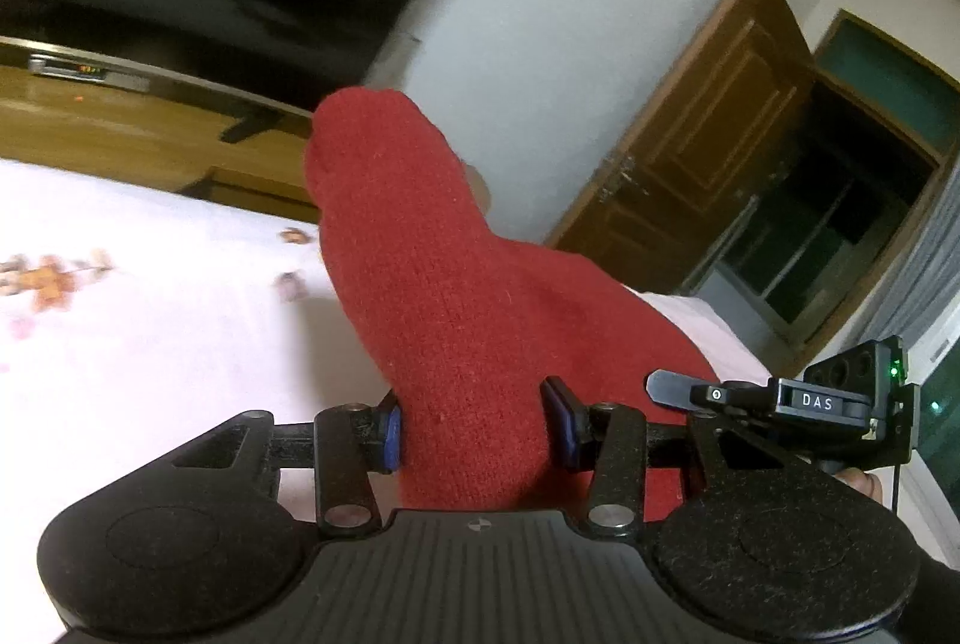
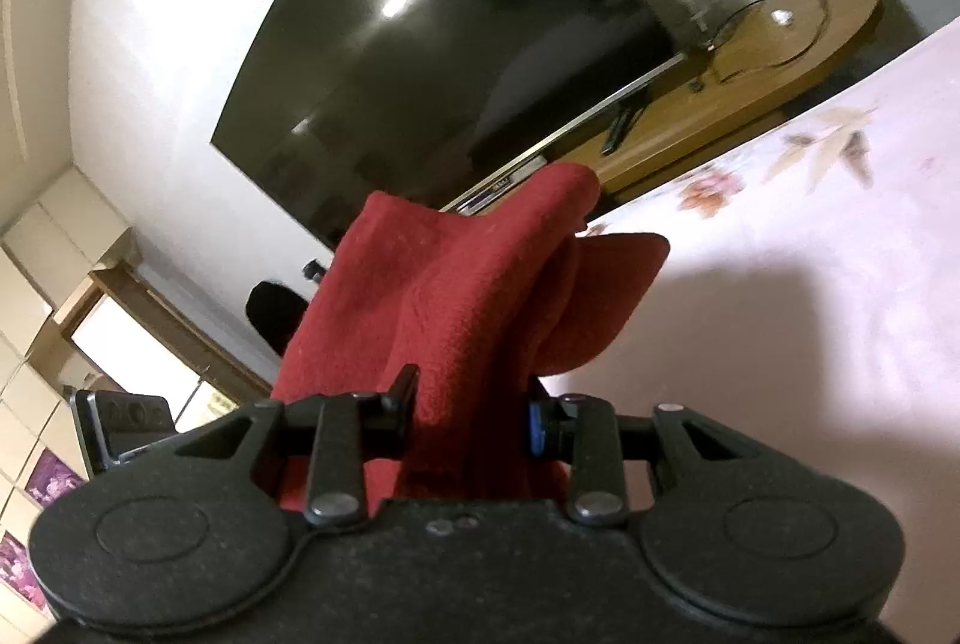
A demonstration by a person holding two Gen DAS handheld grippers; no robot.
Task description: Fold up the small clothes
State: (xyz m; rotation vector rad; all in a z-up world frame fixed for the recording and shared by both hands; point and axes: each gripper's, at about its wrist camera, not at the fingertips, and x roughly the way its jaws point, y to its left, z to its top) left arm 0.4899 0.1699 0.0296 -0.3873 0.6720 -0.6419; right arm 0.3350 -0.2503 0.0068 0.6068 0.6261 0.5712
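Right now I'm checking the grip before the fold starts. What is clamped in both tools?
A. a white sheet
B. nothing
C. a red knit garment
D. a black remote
C: the red garment sits pinched between the pads of the left tool, and in the right wrist view the same red cloth is clamped in the right tool, lifted above the floral sheet.

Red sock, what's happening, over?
Left gripper and right gripper both clamped on red sock. Sock lifted over bed sheet. Nothing blocking.
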